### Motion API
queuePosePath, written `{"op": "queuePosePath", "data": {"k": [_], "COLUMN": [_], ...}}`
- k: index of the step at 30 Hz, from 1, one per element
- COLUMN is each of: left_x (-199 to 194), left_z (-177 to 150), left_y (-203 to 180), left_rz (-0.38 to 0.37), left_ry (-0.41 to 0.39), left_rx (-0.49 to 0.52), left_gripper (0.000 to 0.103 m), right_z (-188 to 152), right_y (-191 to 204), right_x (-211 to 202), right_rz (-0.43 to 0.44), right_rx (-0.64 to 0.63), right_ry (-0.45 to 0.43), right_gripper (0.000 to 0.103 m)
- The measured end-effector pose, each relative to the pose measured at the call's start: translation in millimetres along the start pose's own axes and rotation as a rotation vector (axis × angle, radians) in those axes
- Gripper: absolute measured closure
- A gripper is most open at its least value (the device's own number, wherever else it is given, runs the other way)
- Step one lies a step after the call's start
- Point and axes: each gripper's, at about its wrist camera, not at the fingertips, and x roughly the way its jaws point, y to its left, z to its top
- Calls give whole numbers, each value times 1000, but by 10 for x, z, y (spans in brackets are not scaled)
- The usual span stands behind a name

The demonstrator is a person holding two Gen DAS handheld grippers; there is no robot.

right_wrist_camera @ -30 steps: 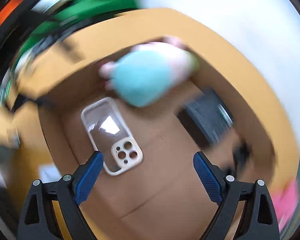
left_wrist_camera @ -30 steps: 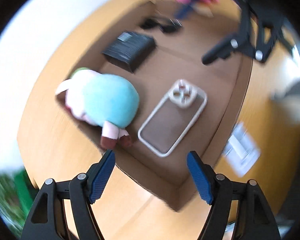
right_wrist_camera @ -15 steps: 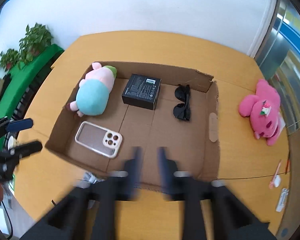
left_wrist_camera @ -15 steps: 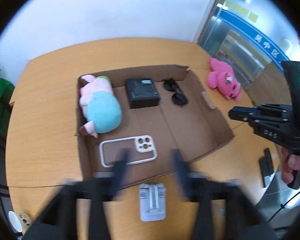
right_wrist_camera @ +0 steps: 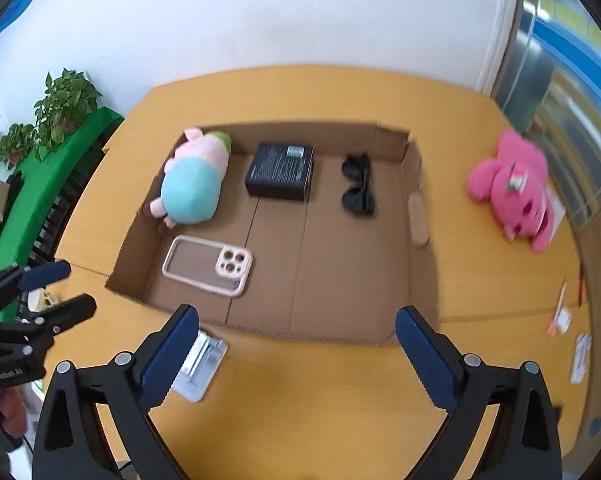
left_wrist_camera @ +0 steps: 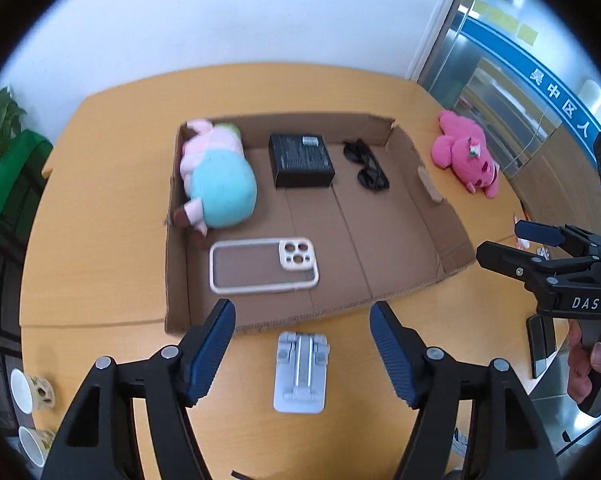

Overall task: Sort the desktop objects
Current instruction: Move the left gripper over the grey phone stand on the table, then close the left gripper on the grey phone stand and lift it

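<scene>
A shallow cardboard box lies on the wooden table. In it are a pink-and-teal plush, a black box, black sunglasses and a clear phone case. A grey phone stand lies on the table in front of the box. A pink plush lies right of the box. My left gripper is open and empty above the stand. My right gripper is open and empty before the box.
Paper cups stand at the table's left edge. Small papers and a pen lie at the right. Dark flat items lie at the right edge. Green shelving with plants stands left of the table.
Both grippers have pulled back and up from close over the box to a wide view of the whole table. Both stay open and empty.
</scene>
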Motion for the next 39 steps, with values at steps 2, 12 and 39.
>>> {"op": "queuePosePath", "data": {"k": [2, 12, 39], "left_x": [121, 1040, 1543], "left_z": [-131, -839, -1470], "left_y": [41, 181, 65], "left_rz": [4, -70, -57], "left_ry": [38, 229, 203], "left_rx": [1, -23, 29], "left_gripper": [33, 33, 47], "right_z": [-106, -749, -973], "right_y": [0, 47, 801], "right_x": [135, 908, 2039], "right_rz": [19, 93, 150], "right_rx": [23, 266, 376], "right_ry": [42, 272, 324], "right_gripper": [2, 2, 1]}}
